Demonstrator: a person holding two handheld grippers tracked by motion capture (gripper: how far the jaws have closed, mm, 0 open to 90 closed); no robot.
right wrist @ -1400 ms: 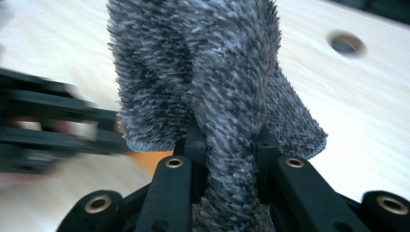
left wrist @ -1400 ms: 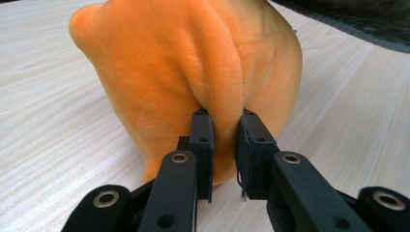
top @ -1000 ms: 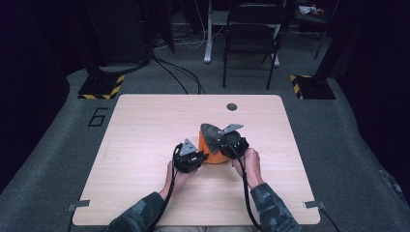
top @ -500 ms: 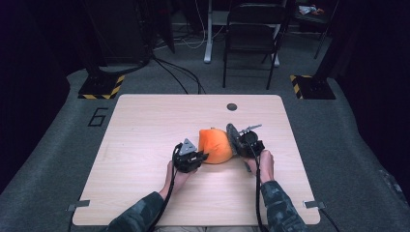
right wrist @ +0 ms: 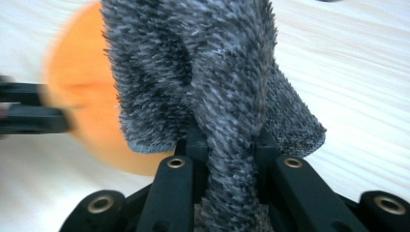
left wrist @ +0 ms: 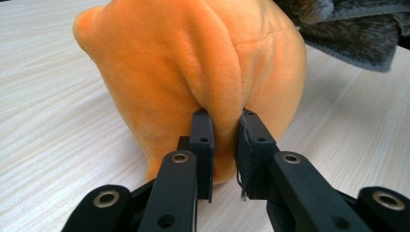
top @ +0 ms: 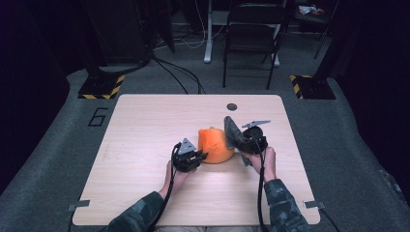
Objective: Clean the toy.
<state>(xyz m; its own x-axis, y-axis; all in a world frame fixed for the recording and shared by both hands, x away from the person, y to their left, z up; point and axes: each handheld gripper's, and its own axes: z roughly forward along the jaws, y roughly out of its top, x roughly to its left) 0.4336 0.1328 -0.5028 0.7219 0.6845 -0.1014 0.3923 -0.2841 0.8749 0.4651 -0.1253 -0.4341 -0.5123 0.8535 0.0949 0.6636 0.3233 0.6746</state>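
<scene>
1. Nearest the camera in the high view, two forearms in camouflage sleeves point(top: 140, 215) come in from the table's near edge, one hand on each tool.
2. The left gripper point(top: 199, 156) sits at the orange plush piece's near left corner, jaws nearly together and pinching a fold of it. In the left gripper view the pads bite into the orange plush piece point(left wrist: 203, 72), soft fabric bulging up between them.
3. The right gripper point(top: 240, 140) is on the other side, and its jaws have just been closing. They are clamped on the grey fuzzy cloth point(top: 232, 131), which stands up out of the jaws.
4. In the right gripper view, that grey fuzzy cloth point(right wrist: 212, 87) rises thick between the two black jaws, with the orange piece blurred behind it at left.
5. The orange plush piece point(top: 215, 144) rests on the wooden table point(top: 145, 125), right between the two grippers, around the middle and a little toward the near side.
6. Farther off, a small dark round spot point(top: 232, 106) sits near the table's far edge.
7. Beyond the table, a black chair point(top: 254, 34) stands on the grey floor.
</scene>
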